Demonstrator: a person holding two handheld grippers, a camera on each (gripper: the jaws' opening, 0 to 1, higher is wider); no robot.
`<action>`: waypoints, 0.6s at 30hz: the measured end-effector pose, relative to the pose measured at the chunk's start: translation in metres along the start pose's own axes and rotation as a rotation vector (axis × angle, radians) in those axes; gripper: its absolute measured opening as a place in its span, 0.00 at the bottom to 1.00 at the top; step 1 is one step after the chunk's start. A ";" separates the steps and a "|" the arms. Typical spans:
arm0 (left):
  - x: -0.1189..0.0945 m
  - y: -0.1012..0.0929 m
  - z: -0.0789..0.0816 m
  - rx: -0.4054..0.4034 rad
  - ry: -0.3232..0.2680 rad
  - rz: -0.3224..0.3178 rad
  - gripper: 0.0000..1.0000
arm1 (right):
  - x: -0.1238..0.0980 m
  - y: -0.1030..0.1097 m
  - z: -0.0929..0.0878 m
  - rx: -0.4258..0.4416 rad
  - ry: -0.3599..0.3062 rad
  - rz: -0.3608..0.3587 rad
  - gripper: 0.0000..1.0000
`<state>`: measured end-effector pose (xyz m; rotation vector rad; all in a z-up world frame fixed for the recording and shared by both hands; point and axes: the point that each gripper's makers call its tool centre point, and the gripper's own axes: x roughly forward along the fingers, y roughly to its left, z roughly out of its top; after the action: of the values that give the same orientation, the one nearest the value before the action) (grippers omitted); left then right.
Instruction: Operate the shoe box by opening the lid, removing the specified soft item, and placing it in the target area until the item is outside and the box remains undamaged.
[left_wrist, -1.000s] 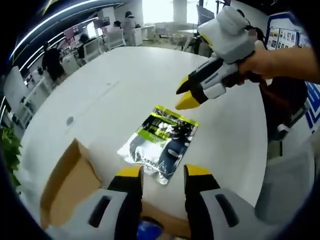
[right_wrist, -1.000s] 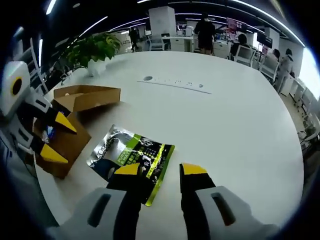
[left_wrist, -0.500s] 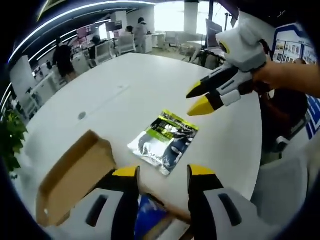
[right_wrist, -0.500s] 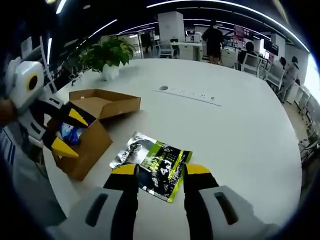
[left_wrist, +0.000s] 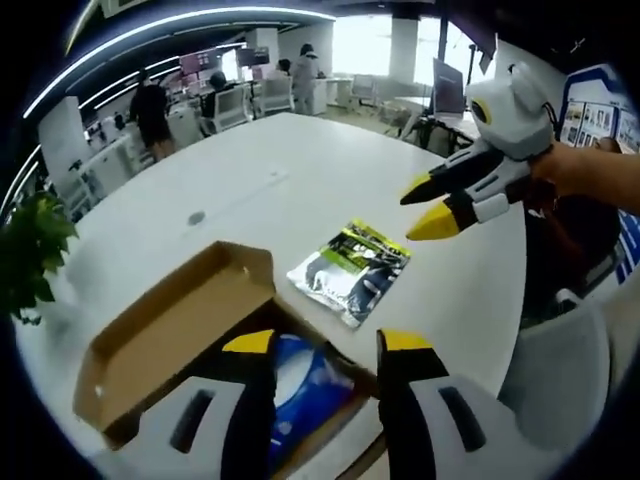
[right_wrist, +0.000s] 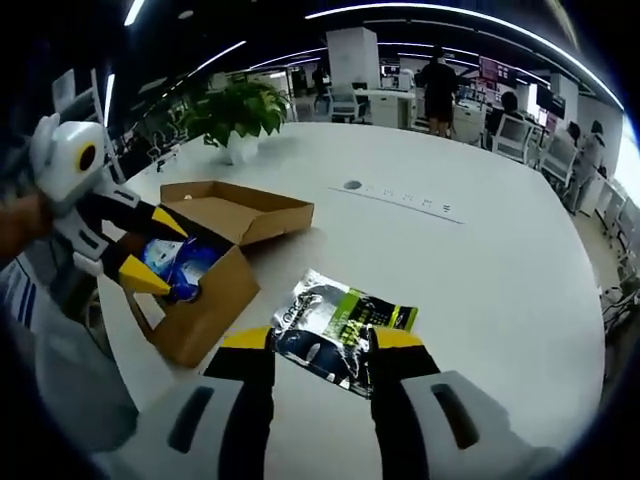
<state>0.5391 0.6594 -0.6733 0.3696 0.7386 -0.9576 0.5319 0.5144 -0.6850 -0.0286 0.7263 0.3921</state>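
Cardboard fills the lower left of the left gripper view: the brown cardboard shoe box (left_wrist: 170, 340) sits open on the round white table (left_wrist: 250, 190), its hinged lid (left_wrist: 150, 330) thrown back to the left. Between and just above the left gripper (left_wrist: 325, 345), whose yellow-tipped jaws stand apart with nothing between them, a blue and white soft packet (left_wrist: 300, 385) lies inside the box. Beyond the jaws, at centre frame, the glossy green, black and silver soft pouch (left_wrist: 352, 272) lies flat on the table, just beside the box and outside it. At upper right the right gripper (left_wrist: 425, 205) hangs above the table, held by a hand (left_wrist: 585, 175), its yellow tips parted and empty, a little apart from the pouch.

From the right gripper view the box (right_wrist: 205, 275) appears whole at centre left, its outer side wall visible and the lid (right_wrist: 240, 210) lying open toward the upper part of the frame. The blue packet (right_wrist: 175, 265) shows inside it. The left gripper (right_wrist: 155, 250) reaches in from the left edge with its tips over the box opening. A green potted plant (right_wrist: 240, 115) stands on the far side of the table at upper left. The pouch (right_wrist: 345, 325) lies just above the right gripper (right_wrist: 322, 340), its near edge partly hidden by the two spread jaws.
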 end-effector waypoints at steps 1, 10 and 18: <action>-0.002 0.003 -0.002 -0.006 0.000 0.005 0.38 | 0.000 0.003 0.000 0.001 0.001 0.005 0.36; -0.028 0.030 -0.021 -0.056 -0.010 0.063 0.38 | 0.007 0.031 0.008 -0.005 -0.006 0.045 0.34; -0.049 0.052 -0.041 -0.127 -0.023 0.121 0.38 | 0.014 0.056 0.014 -0.025 -0.006 0.080 0.34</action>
<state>0.5481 0.7411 -0.6689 0.2889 0.7437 -0.7954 0.5303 0.5733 -0.6778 -0.0216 0.7179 0.4772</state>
